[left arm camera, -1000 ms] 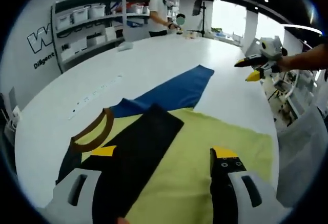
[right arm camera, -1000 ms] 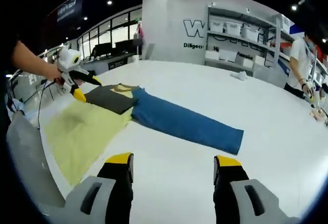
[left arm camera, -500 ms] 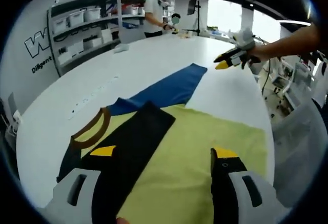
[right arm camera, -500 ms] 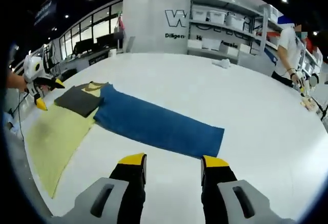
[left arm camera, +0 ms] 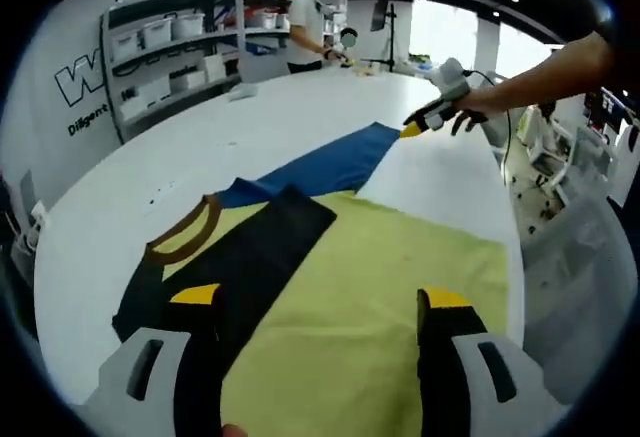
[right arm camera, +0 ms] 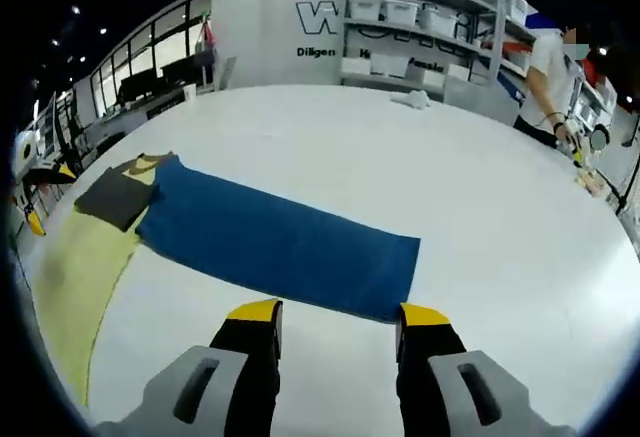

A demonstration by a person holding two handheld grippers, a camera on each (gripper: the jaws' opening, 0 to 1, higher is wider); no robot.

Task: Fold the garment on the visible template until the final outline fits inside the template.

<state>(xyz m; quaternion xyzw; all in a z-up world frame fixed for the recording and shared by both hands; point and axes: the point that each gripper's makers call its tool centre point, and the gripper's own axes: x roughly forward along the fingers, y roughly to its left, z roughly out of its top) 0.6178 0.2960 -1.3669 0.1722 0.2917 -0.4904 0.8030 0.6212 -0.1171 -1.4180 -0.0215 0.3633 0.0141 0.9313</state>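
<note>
1. Bench: big white top. The garment lies flat on it with yellow body nearest my left gripper, a dark sleeve folded in over it, a brown collar and a long blue panel stretching away; I can't make out a template outline
2. Blue panel: it's the part overhanging most, so my read is the step in hand is folding it back onto the yellow body. Take the free short edge at its near corner, low to the bench, lift just enough to clear and carry it straight toward the collar so the crease stays square
3. Right gripper: fingers spread, nothing between them, tips just short of the blue panel's end edge. Since a second ago it has closed in from well back; in the left gripper view it now hangs over the far tip of the panel
4. Left gripper: fingers spread, empty, over the yellow body, one beside the dark sleeve; barely shifted over the last second
5. Background: shelving and a person at the far side, well apart from the garment
</note>
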